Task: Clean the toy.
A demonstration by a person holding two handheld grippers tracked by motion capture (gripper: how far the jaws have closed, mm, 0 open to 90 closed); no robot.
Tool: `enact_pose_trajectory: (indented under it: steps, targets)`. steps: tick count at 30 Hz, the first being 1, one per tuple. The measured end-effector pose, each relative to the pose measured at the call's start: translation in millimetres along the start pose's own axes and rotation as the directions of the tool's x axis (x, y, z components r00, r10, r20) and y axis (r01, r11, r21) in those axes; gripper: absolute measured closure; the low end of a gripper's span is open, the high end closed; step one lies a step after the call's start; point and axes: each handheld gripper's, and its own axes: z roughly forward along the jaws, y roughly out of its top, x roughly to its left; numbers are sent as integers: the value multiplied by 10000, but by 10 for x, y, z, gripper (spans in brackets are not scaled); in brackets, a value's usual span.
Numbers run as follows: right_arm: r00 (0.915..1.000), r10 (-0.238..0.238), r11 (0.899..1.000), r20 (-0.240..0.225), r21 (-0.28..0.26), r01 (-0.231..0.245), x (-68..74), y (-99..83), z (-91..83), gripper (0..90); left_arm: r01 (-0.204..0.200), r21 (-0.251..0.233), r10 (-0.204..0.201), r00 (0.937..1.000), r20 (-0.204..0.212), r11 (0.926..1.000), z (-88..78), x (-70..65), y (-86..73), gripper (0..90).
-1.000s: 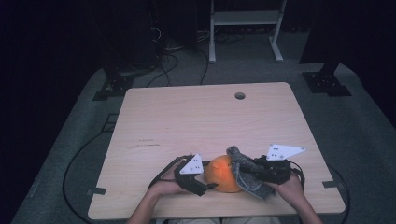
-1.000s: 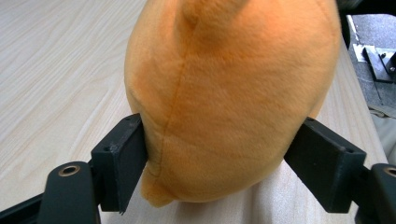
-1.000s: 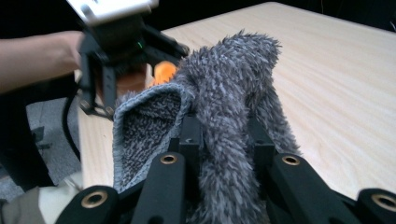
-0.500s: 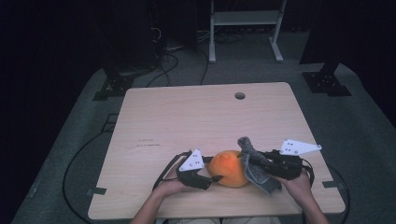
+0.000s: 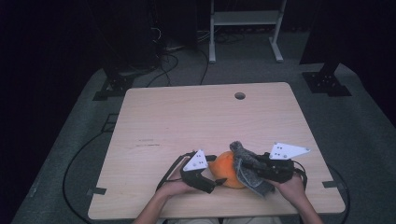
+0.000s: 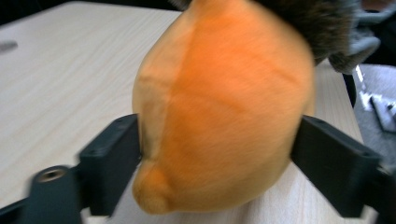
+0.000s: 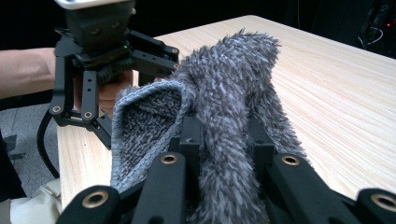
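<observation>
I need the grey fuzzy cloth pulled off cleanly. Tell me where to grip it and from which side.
Grip the grey cloth at its bunched upright fold, from the person's right. That is where the right gripper clamps it, clear of the orange plush.

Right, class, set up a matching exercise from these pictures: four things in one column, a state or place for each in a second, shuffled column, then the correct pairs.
Column one:
1. orange plush toy
2. grey fuzzy cloth
3. left tool
4. round hole

Column two:
A. pinched in shut jaws
B. near the table's far edge
C. jaws wide, one each side of the toy
D. lying on the table between both hands

Pairs: 1-D, 2-A, 3-C, 4-B
</observation>
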Motion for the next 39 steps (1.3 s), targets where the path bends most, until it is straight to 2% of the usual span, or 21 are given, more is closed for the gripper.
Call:
enact_pose_trajectory:
  steps: [3, 5, 7, 8, 11, 13, 15, 18, 20, 21, 22, 24, 25, 26, 28, 29, 31, 33, 35, 37, 39]
  targets:
    - [9999, 105, 9999, -76, -66, -105, -8, -13, 4, 731, -37, -71, 38, 9999, 131, 10000, 23, 2, -7, 147]
    - [9999, 101, 9999, -24, -66, -101, -8, -2, 3, 731, -287, -214, 284, 9995, -128, 9994, 6, -35, 15, 234]
    - [9996, -49, 9998, 288, -168, 54, 30, 52, -55, 732, -592, -505, 577, 9979, -302, 9970, -39, -80, 74, 322]
    - [9996, -49, 9998, 288, -168, 54, 30, 52, -55, 732, -644, -712, 619, 9974, -365, 9954, -76, -94, 119, 322]
    - [9984, -109, 9985, 559, -528, 138, 59, 109, -141, 733, -625, -1272, 606, 9980, -183, 9899, -222, -102, 261, 324]
    - [9991, 320, 9951, 275, -941, -293, 29, 98, -152, 733, -784, -1325, 751, 9967, -300, 9881, -276, -116, 303, 324]
    - [9981, 618, 9925, 8, -1061, -613, -28, 54, -105, 732, -778, -1237, 746, 9968, -305, 9893, -303, -97, 304, 326]
    - [9938, 1110, 9925, -107, -505, -1114, -123, -68, 20, 731, -451, -1001, 440, 9989, -129, 9940, -313, -46, 268, 333]
    - [9893, 1423, 9879, -320, -573, -1440, -162, -114, 51, 732, -295, -1012, 284, 9995, -117, 9944, -326, -25, 265, 336]
    - [9935, 1137, 9914, -20, -655, -1136, -133, -53, 7, 731, -231, -988, 219, 9997, -135, 9948, -325, -20, 270, 336]
    - [9935, 1137, 9914, -20, -655, -1136, -133, -53, 7, 731, -203, -980, 187, 9997, -169, 9950, -317, -21, 271, 336]
    - [9959, 867, 9897, -252, -1123, -890, -84, 22, -52, 731, -268, -981, 249, 9995, -210, 9948, -287, -36, 270, 336]
    - [9983, 521, 9924, -255, -1103, -546, -29, 76, -56, 731, -269, -1019, 244, 9994, -254, 9944, -266, -46, 270, 320]
    - [9983, 521, 9924, -255, -1103, -546, -29, 76, -56, 731, -339, -1028, 306, 9990, -329, 9941, -246, -57, 272, 320]
    - [9997, 198, 9979, -115, -622, -205, 1, 64, 6, 731, -374, -1146, 336, 9988, -346, 9927, -235, -67, 277, 262]
    - [9998, 186, 9985, -26, -515, -187, -4, 23, 37, 731, -291, -1200, 255, 9992, -314, 9923, -247, -55, 274, 191]
    - [9996, 265, 9983, -46, -511, -267, -16, 17, 29, 731, -43, -1255, 7, 9996, -288, 9921, -278, -6, 254, 171]
    - [9996, 287, 9986, 62, -445, -284, -50, -2, -1, 730, 250, -1094, -265, 9996, -121, 9937, -280, 43, 222, 109]
    - [9993, 373, 9983, 28, -451, -372, -56, -13, -3, 731, 403, -747, -401, 9992, 38, 9964, -221, 56, 182, 99]
    - [9993, 373, 9983, 74, -461, -369, -68, -24, -2, 730, 277, -355, -272, 9995, 134, 9990, -134, 35, 149, 93]
    - [9992, 379, 9984, 85, -424, -375, -70, -21, -1, 730, 73, -388, -77, 9999, -93, 9992, -80, 11, 142, 108]
